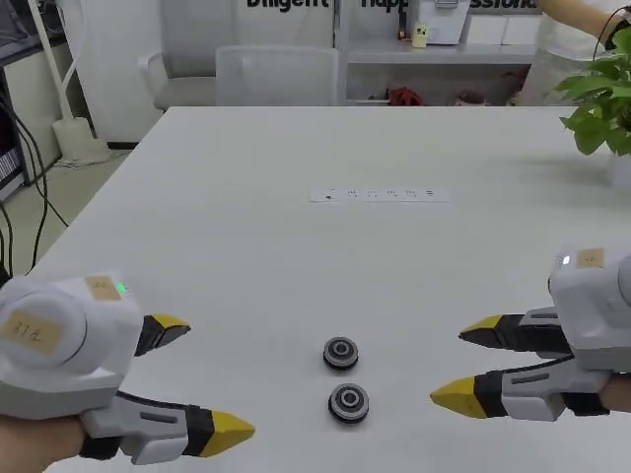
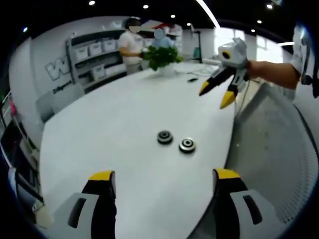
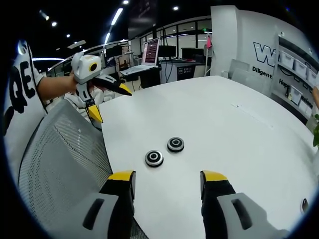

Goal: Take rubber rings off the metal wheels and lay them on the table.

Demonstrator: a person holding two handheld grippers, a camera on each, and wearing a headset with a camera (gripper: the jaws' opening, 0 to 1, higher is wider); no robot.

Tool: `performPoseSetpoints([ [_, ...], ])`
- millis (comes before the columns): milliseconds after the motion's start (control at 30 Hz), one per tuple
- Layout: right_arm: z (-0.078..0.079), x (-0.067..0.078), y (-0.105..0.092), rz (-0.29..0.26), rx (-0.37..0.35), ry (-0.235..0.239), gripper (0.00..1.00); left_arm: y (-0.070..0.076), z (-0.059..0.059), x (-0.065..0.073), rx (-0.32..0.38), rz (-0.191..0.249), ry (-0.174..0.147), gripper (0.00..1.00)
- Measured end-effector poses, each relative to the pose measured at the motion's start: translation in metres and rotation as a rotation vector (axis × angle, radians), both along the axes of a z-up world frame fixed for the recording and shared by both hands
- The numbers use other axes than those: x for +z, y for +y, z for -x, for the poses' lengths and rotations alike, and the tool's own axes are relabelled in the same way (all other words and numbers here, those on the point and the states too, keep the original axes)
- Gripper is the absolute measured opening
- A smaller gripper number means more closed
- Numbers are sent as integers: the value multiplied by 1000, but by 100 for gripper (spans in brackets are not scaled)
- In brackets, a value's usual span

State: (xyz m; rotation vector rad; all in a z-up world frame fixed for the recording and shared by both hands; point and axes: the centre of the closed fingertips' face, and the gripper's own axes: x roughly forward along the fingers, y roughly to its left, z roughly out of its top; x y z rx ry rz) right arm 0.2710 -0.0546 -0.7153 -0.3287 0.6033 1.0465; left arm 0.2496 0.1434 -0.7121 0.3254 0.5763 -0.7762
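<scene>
Head view: both wheels, lower centre, are shown with rings not yet removed; left gripper and right gripper are held spread, empty.

The right gripper's two yellow-tipped grey jaws stand wide apart above a broad white table. Just ahead of them, close to the table's long edge, two small round metal wheels, one nearer and one farther, lie flat, side by side but apart, each ringed in black rubber. Farther along that edge a person's hand holds the white left gripper, its jaws spread. A grey mesh chair back stands beside the edge.
</scene>
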Motion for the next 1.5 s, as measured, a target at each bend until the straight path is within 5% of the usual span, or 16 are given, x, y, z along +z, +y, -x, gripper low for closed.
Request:
performPoseSetpoints([
  [1500, -21, -36, 14, 98, 133, -26, 50, -11, -31, -27, -68, -29, 22, 78],
])
